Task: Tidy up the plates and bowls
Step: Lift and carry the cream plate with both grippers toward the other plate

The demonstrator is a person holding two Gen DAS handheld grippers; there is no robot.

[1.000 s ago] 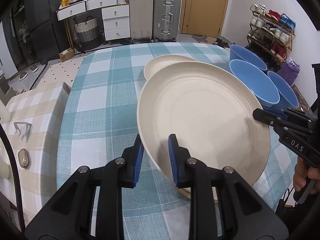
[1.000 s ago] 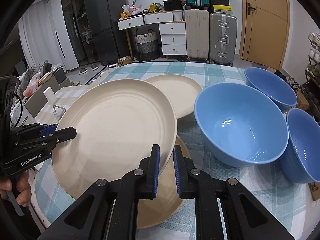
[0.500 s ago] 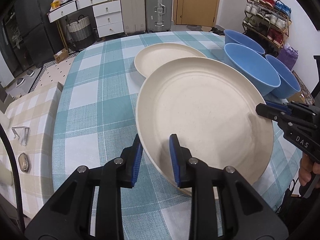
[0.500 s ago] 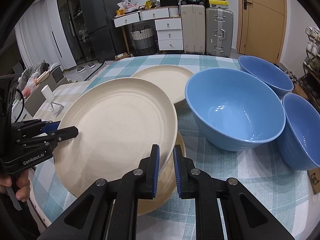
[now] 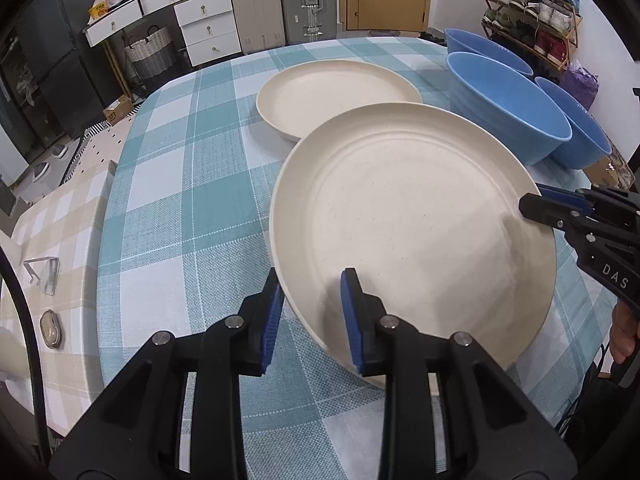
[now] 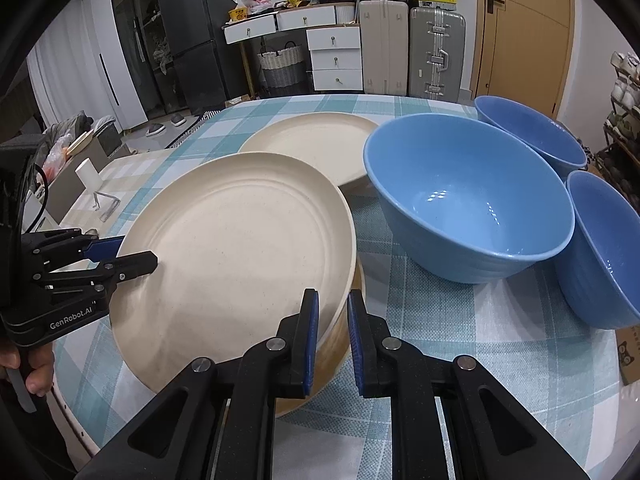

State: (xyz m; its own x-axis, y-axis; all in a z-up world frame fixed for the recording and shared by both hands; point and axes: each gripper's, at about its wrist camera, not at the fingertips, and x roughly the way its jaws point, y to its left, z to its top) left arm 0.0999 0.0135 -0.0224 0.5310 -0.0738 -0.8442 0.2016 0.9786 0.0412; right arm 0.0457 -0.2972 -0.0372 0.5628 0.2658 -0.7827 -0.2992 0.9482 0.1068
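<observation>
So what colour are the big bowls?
The bowls are blue, clearest in the right wrist view.

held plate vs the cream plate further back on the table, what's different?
The held plate is gripped at opposite rims by the left gripper and right gripper, over a third plate; the far plate lies untouched on the tablecloth. The held plate tilts; the far plate lies flat. Both are cream and round.

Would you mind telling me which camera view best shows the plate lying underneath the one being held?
The right wrist view: the lower plate shows its tan rim beneath the held plate, beside the right gripper. In the left wrist view the held plate covers nearly all of it.
</observation>
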